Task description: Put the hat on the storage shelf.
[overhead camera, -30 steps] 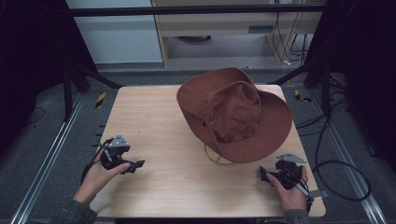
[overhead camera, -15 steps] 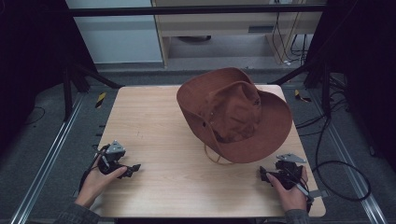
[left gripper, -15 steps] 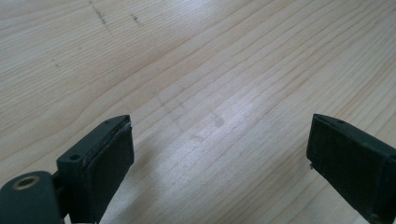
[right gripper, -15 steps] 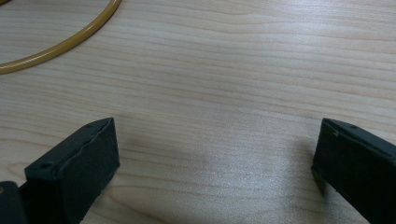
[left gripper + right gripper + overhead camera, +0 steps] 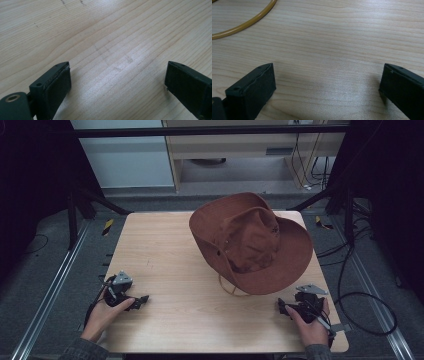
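- The brown hat (image 5: pixel 252 242) lay tilted on the table (image 5: pixel 165 255), over the far right part, its brim reaching toward the right edge.
- Its yellowish chin cord (image 5: pixel 231 289) looped out from under the near brim; the cord's arc also crossed the top left of the right gripper view (image 5: pixel 244 22).
- The right gripper (image 5: pixel 285 307) rested near the near right corner, jaws wide apart, nothing between them.
- The left gripper (image 5: pixel 141 300) had drawn back toward the near left corner since a second earlier, jaws likewise spread over bare wood.
- Neither touched the hat; probably the hands were settling before a reach, though that is hard to judge.
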`<state>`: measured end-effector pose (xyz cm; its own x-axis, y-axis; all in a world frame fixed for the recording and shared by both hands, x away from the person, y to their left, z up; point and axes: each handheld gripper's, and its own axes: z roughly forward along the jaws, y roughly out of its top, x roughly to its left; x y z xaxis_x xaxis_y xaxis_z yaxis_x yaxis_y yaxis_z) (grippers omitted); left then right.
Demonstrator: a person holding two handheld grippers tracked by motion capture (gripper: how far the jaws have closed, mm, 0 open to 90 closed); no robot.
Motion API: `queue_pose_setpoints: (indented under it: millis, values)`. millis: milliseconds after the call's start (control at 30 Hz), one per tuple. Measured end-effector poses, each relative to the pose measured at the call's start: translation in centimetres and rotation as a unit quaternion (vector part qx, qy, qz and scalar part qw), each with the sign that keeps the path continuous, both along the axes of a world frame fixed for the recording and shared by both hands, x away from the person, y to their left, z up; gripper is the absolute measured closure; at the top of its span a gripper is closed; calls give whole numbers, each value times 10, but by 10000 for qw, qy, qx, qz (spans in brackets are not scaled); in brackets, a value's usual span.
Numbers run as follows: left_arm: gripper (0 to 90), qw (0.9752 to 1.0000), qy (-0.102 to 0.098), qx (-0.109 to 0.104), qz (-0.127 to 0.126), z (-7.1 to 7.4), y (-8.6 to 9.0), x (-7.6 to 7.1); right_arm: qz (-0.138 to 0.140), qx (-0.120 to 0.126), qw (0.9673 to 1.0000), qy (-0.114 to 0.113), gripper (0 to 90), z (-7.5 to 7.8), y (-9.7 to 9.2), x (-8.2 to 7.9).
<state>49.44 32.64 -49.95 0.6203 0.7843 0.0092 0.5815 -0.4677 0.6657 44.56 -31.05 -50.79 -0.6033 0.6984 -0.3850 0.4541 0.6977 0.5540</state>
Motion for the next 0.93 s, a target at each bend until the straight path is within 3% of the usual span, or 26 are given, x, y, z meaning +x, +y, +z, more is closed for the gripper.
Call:
queue_pose_setpoints:
  millis: [333, 600, 933]
  values:
    - [33, 9999, -144, 12, -7, -4, 0, 1, -5, 1, 10000, 1, 5, 0, 0, 0]
    - [11, 9995, -267, -122, -67, -7, 2, 0, -9, 1, 10000, 1, 5, 0, 0, 0]
    - [3, 9995, -272, -152, -82, -8, 3, -1, -1, -3, 10000, 4, 5, 0, 0, 0]
